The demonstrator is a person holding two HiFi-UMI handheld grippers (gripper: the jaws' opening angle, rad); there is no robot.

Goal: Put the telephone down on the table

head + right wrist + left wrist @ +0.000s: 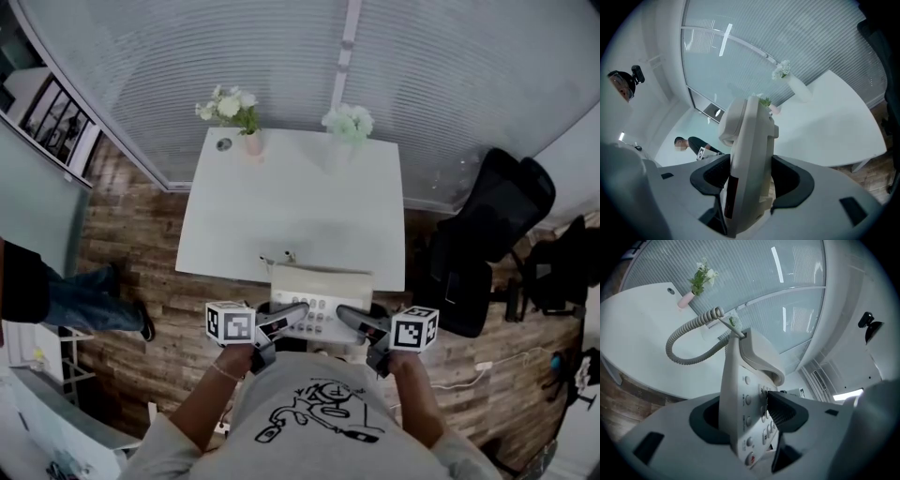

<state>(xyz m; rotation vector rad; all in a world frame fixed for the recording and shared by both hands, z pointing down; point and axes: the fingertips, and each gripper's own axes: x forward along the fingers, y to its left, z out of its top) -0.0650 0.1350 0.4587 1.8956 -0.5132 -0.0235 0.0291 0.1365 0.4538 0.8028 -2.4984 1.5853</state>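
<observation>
Off-white desk telephone (319, 298), handset (757, 355) cradled, coiled cord (689, 331) looping out, is held up off the white table's (281, 206) near edge.

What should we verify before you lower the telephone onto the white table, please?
1. Left tool clamped on the cream push-button desk telephone: ok.
2. Right tool clamped on its opposite side: ok.
3. Cream handset seated on the base: ok.
4. Bare space on the white square table: ok; the pink vase of white flowers and the pale flower bunch stand at the far edge.
5. Telephone fully over the tabletop: not ok, it hangs at the near edge.
6. Grey coiled cord clear of the underside: cannot tell.
</observation>
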